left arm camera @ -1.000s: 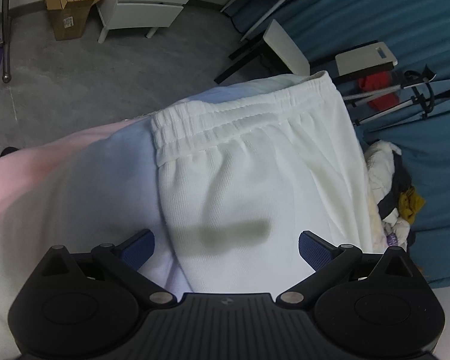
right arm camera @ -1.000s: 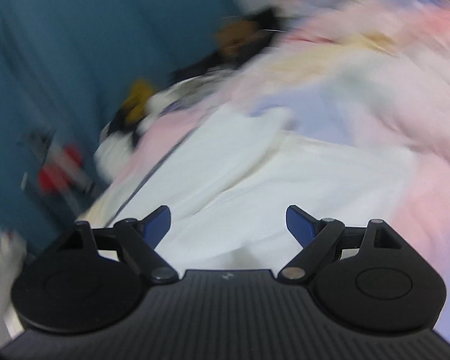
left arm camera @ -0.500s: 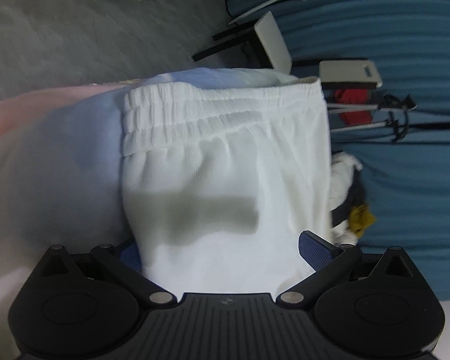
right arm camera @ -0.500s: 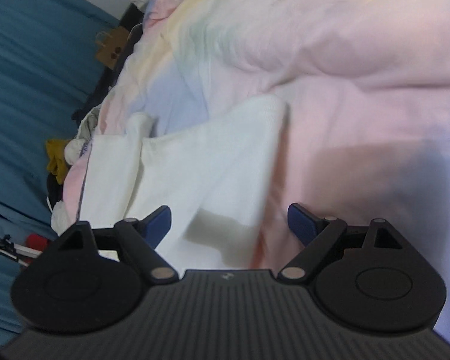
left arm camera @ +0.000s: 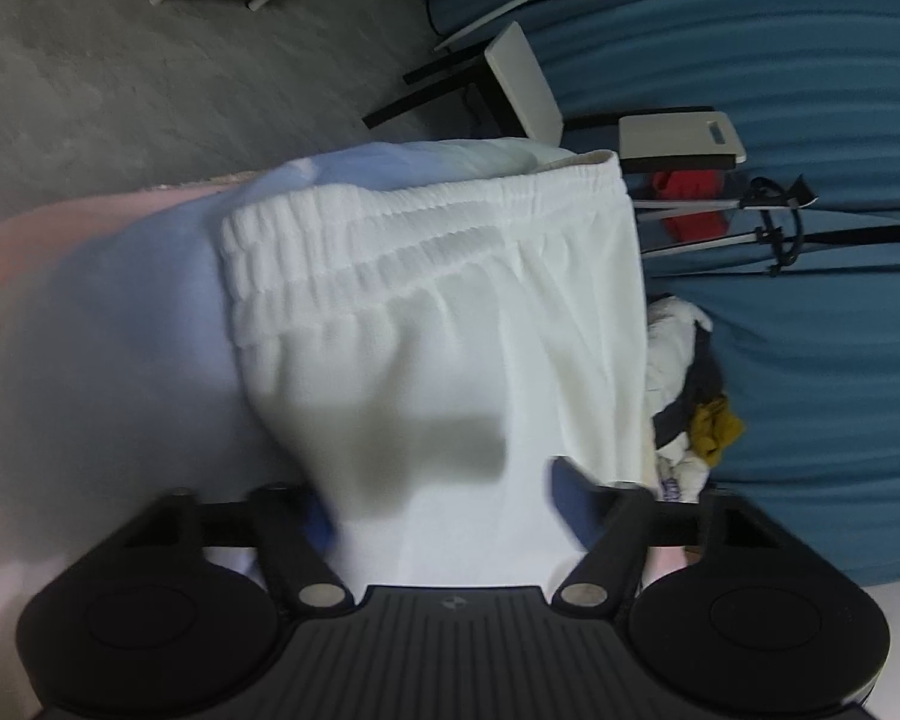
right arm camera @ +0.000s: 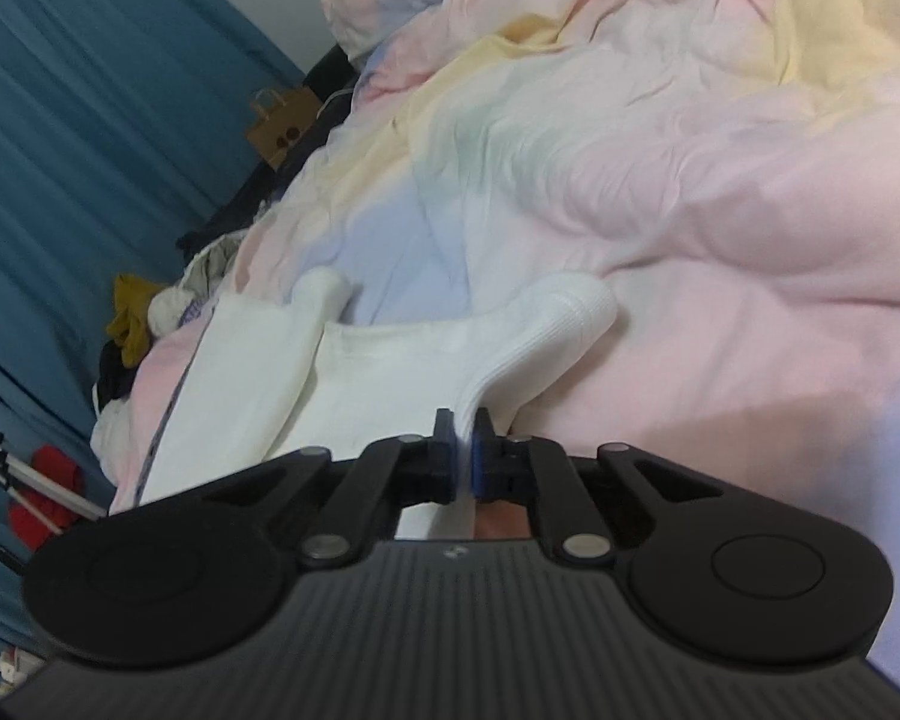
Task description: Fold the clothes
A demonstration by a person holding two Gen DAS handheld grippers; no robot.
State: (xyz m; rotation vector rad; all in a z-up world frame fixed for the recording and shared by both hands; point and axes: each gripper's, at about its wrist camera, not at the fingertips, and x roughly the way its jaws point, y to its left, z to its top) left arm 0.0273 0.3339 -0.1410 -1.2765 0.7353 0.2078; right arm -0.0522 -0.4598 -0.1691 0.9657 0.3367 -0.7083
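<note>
White sweatpants (left arm camera: pixel 438 324) lie on a pastel bed cover (left arm camera: pixel 108 330), elastic waistband at the far end. My left gripper (left arm camera: pixel 444 510) is low over the fabric; its blue pads straddle a bunched fold of the pants and are partly closed, blurred. In the right wrist view the pants (right arm camera: pixel 384 360) stretch to the left, and my right gripper (right arm camera: pixel 463 450) is shut on a pinched ridge of the white fabric near a ribbed cuff (right arm camera: pixel 570 312).
A pile of other clothes (left arm camera: pixel 690 408) lies at the bed's edge by the blue curtain (left arm camera: pixel 810 360). A tripod (left arm camera: pixel 750 222), white furniture (left arm camera: pixel 522 84) and grey floor lie beyond. The rumpled pastel duvet (right arm camera: pixel 690 150) fills the right wrist view.
My right gripper has closed on the pants fabric; it was open before. My left gripper has dropped onto the pants and its pads have moved inward around a fold.
</note>
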